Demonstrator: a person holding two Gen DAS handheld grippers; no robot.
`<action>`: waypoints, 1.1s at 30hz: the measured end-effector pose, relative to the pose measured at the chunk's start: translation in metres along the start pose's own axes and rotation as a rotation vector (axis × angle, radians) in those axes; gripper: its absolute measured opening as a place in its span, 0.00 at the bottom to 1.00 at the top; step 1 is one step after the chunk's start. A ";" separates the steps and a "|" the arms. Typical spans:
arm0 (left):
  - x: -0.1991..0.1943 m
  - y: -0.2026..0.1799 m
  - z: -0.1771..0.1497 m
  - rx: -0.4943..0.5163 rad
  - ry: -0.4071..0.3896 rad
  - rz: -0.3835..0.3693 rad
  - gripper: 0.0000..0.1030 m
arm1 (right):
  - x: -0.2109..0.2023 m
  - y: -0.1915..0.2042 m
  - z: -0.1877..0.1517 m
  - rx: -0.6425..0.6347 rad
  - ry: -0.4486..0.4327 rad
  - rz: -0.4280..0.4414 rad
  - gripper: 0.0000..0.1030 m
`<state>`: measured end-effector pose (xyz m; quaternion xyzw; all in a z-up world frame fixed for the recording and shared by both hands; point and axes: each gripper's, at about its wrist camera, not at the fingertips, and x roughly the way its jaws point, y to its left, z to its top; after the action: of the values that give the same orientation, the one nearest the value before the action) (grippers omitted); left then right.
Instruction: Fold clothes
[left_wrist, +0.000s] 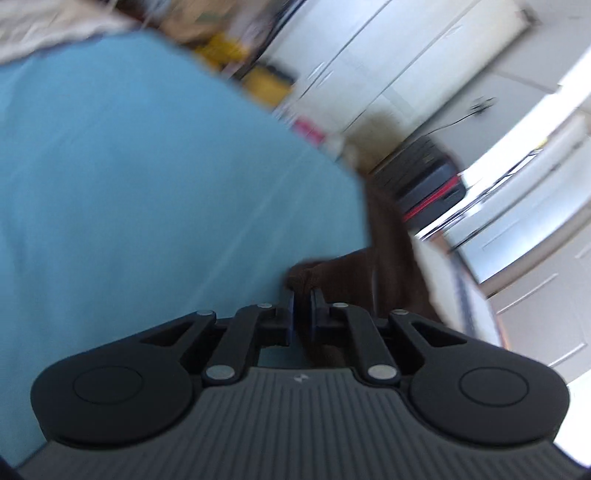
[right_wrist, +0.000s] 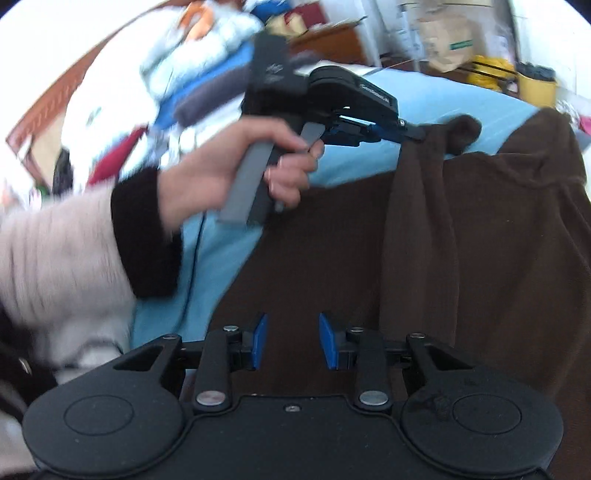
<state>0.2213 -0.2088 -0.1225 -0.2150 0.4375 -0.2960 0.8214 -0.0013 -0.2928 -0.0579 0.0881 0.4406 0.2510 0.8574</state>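
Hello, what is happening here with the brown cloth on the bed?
A person is folding a brown garment that lies on a light blue sheet. The left tool, held in the person's hand, is shut on a bunched edge of the garment and lifts it. The right tool hangs over the brown fabric with its jaws apart and nothing between them.

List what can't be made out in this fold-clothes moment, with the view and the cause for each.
- Brown garment: type and full outline unknown; the right wrist frame edge and right gripper body cut it off.
- Left gripper: its pinch is blurred in the left wrist view.
- Clutter behind the blue sheet: motion blur, items unidentifiable.
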 end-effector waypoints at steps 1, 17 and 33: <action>0.001 0.004 0.001 -0.011 0.017 0.006 0.09 | -0.003 0.000 -0.001 -0.004 0.005 -0.013 0.35; -0.010 -0.067 0.008 0.302 0.027 -0.067 0.30 | -0.044 -0.041 -0.046 0.449 -0.039 -0.210 0.40; -0.020 -0.084 0.005 0.369 -0.067 -0.027 0.05 | -0.053 -0.003 -0.059 0.460 -0.104 -0.322 0.05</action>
<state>0.1919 -0.2561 -0.0566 -0.0762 0.3452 -0.3748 0.8571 -0.0730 -0.3268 -0.0566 0.2220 0.4495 0.0001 0.8652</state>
